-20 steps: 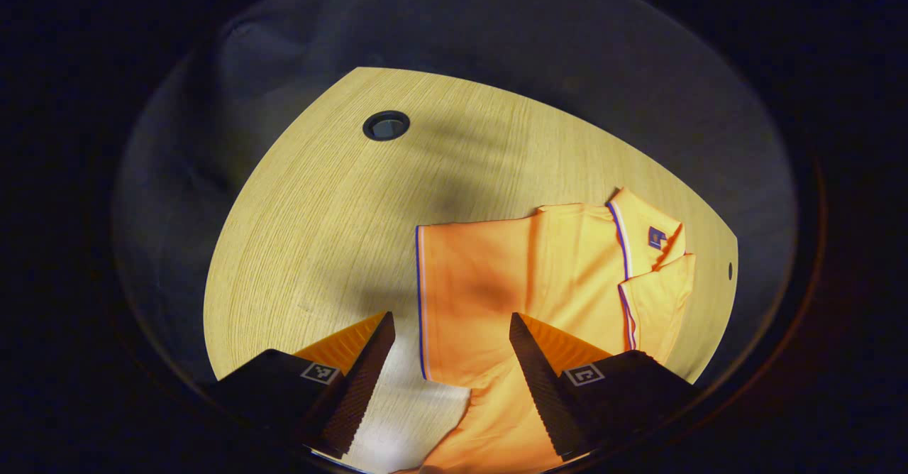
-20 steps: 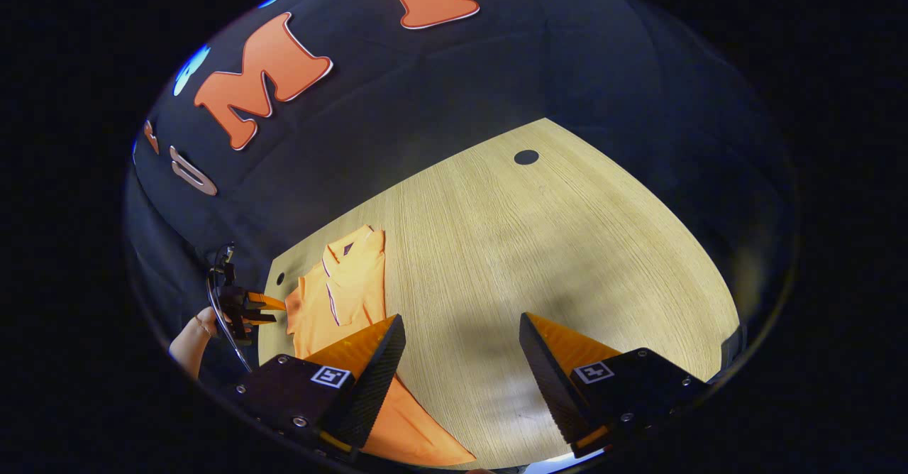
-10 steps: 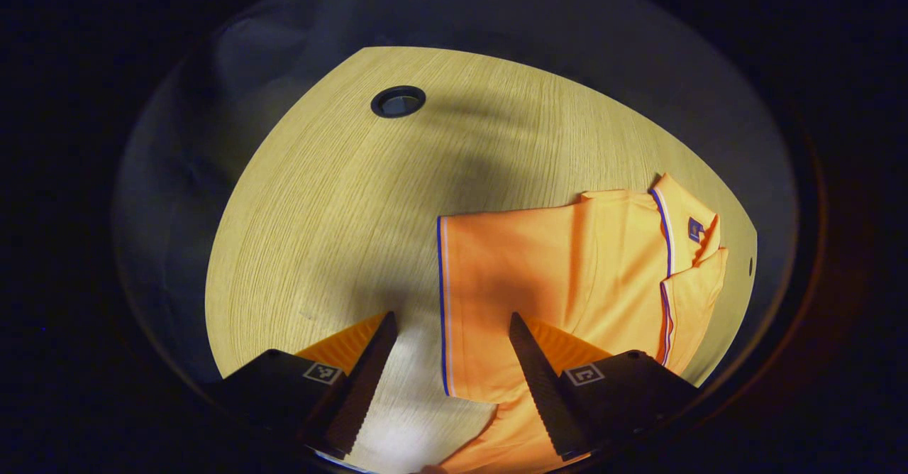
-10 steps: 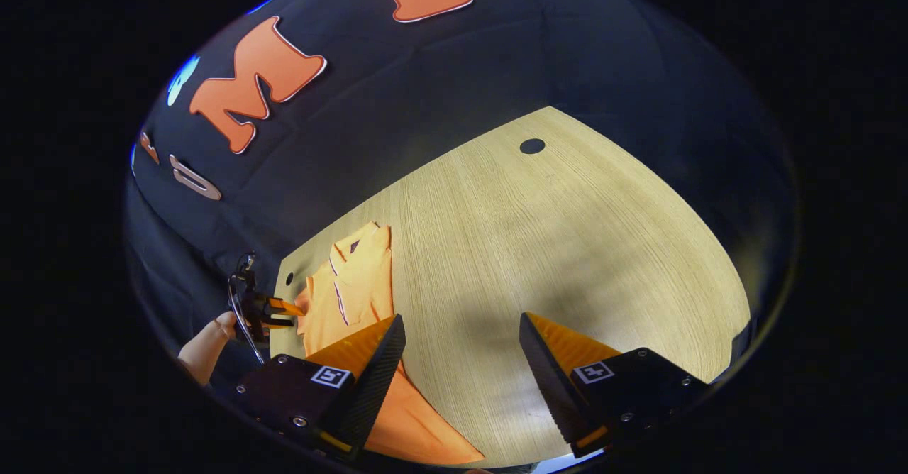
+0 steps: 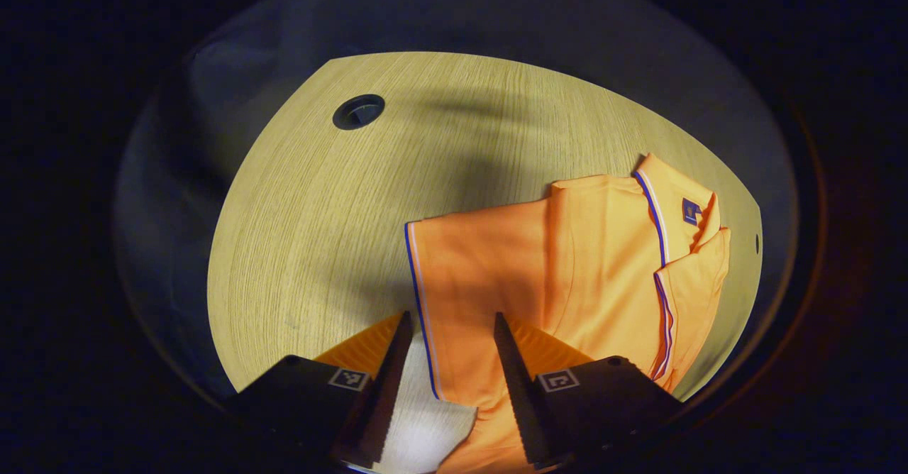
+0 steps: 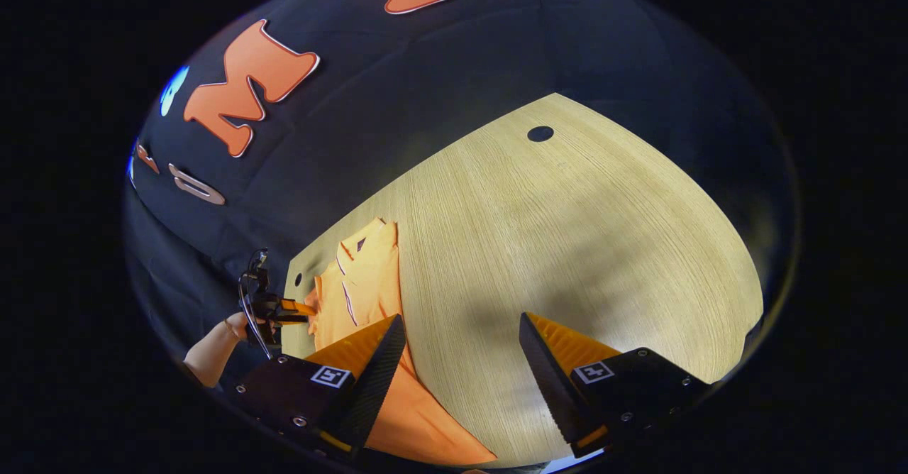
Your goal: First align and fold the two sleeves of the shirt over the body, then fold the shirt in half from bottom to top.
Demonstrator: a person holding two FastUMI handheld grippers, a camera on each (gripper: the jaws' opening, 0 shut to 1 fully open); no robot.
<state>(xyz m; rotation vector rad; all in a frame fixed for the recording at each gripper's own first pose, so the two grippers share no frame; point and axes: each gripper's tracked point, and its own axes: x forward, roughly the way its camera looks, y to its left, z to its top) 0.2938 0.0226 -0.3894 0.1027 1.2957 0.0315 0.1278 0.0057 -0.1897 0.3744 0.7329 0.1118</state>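
A light wooden table (image 6: pixel 567 247) is lying under the right gripper (image 6: pixel 461 360), whose two fingers are standing wide apart above bare wood. An orange collared polo shirt (image 6: pixel 362 282) is lying flat along the table's left edge, partly behind the gripper's left finger. Beside the shirt, a person's hand (image 6: pixel 237 326) is holding the left gripper (image 6: pixel 301 309) at the fabric.

A: What lies ahead of the jaws?
B: A light wooden table (image 5: pixel 340 197), grain showing, a round cable hole (image 5: pixel 358 111) far beyond them, soft shadows across it.
A: And past that?
B: Black cloth wall (image 6: pixel 440 91), dim.
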